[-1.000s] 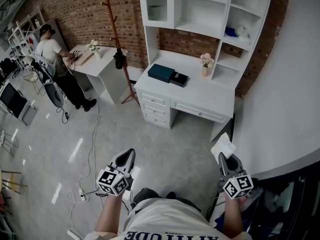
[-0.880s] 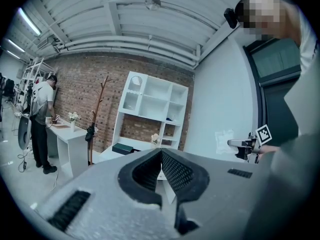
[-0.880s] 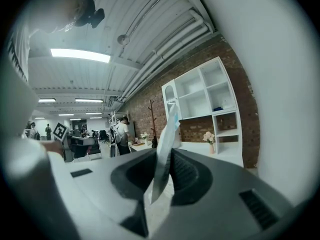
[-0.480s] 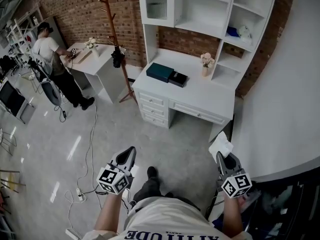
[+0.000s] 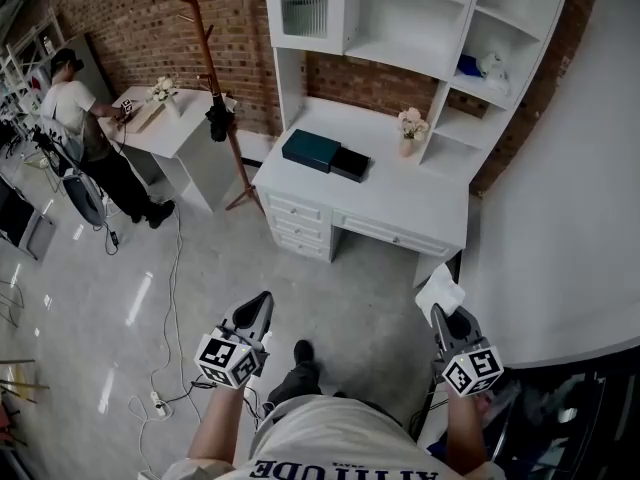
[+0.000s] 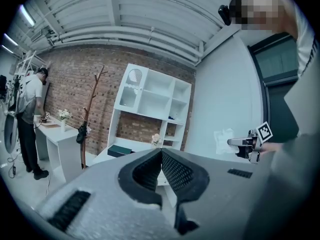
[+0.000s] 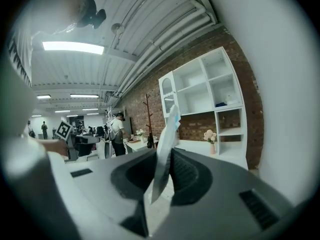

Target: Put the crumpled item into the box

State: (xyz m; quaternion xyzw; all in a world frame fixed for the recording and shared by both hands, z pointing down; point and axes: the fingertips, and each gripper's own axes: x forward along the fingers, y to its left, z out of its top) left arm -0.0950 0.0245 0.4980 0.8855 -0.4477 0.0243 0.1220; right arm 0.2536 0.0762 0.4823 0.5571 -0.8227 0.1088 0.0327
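we hold the crumpled item (image 5: 441, 290), a creased white sheet, in the right gripper (image 5: 444, 315). its jaws are almost closed and pinch the sheet's lower part, so the rest stands up above the tips. the left gripper (image 5: 260, 306) has its jaws pressed together with nothing between them. both grippers hang over the floor (image 5: 350, 283), well apart from the white surface (image 5: 400, 196) ahead. on that surface lies a teal box (image 5: 310, 149), with a smaller black box (image 5: 350, 164) touching its right side. a vase of flowers (image 5: 408, 128) stands further right, near the shelf unit (image 5: 400, 18). a person (image 5: 80, 118) stands at another desk (image 5: 175, 133) far to the left.
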